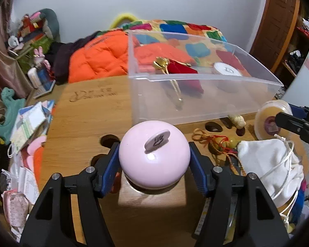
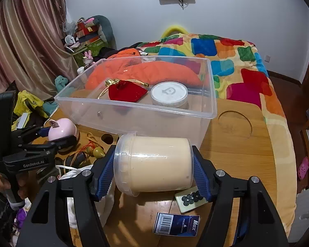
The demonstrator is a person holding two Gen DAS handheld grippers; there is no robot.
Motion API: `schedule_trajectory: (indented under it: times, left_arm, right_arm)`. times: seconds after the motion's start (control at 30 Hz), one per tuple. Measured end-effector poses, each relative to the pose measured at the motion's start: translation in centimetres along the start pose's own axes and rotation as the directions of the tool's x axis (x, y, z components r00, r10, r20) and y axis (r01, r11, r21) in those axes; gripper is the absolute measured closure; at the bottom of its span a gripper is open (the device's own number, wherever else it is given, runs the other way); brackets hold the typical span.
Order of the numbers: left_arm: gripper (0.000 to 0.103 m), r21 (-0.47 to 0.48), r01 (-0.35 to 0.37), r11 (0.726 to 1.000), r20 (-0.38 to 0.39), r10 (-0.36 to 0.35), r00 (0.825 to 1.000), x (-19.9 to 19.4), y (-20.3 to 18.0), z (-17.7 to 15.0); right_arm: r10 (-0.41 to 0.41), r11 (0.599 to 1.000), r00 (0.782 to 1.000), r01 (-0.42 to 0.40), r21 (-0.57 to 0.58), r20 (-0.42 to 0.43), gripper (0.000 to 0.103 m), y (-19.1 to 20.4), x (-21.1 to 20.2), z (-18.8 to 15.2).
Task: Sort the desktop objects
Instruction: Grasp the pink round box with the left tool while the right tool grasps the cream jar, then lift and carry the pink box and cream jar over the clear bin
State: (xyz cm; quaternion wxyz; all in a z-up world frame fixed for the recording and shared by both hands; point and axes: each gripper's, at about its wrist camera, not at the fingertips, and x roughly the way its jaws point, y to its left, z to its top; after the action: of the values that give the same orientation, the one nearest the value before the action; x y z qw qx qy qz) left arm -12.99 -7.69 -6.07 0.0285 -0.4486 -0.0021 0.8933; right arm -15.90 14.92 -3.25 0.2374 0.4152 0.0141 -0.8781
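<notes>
The left hand-held gripper (image 1: 154,160) clamps the pink round case (image 1: 154,154) by its widest sides, just above the bench (image 1: 82,123). The right hand-held gripper (image 2: 153,164) clamps the cream jar (image 2: 154,164) sideways, lid to base, facing the clear bin (image 2: 134,111), likely its destination.

Patchwork blanket (image 2: 232,61), orange jacket (image 1: 96,57), striped curtain (image 2: 24,41).

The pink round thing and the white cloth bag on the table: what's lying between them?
In the left wrist view, a tangle of red and gold cord with a yellow-green charm lies on the wooden table between the pink round case and the white drawstring bag.
</notes>
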Motion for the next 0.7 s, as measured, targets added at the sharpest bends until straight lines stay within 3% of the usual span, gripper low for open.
schedule_trajectory:
  times: [0.7]
  left_arm:
    - [0.04,0.012,-0.017,1.0,0.129,0.015,0.992,-5.4,-0.6,1.0]
  right_arm:
    - [0.004,1.0,0.997,-0.002,-0.022,0.082,0.039,0.1,-4.4,1.0]
